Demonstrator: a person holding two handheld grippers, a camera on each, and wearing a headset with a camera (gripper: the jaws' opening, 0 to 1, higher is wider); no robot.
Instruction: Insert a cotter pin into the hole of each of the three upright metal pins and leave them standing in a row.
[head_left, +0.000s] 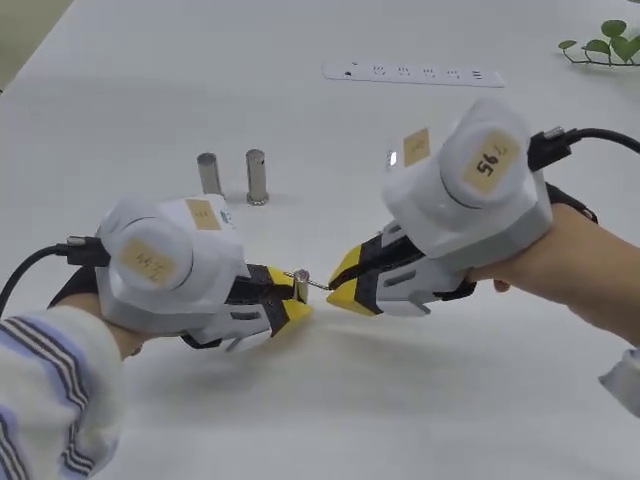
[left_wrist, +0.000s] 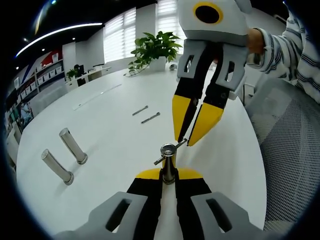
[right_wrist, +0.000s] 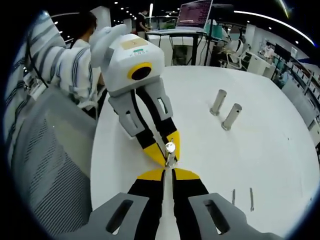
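Grippers meet over white table (head_left: 450, 400), two upright grey steel cylinders (head_left: 256, 177) beyond.
Left gripper (head_left: 298, 300) pinches a third steel pin (head_left: 301, 284), axis vertical; right gripper (head_left: 340, 290) pinches a thin wire cotter pin (left_wrist: 172, 150) crosswise through its top.

Near the front middle of the surface (head_left: 420, 400), the left tool (head_left: 293, 303) reaches in from 9 o'clock and the right tool (head_left: 342, 290) from 3 o'clock, their tips almost meeting. Between them a metal pin (head_left: 301, 286) stands upright, clamped low down in the left tool's jaws. A cotter pin (head_left: 318, 285) at its top sticks out toward 3 o'clock, pinched in the right tool's tips.

From that held pin, two standing pins lie at 11 o'clock, side by side and apart: the left one (head_left: 209, 173) and the right one (head_left: 257, 177). A power strip (head_left: 413, 73) lies far back at 1 o'clock, and a plant (head_left: 605, 45) sits at the far edge at 2 o'clock.

In the left gripper view, two spare cotter pins, one (left_wrist: 140, 110) and the other (left_wrist: 150, 118), lie side by side on the surface at 11 o'clock of the held pin.
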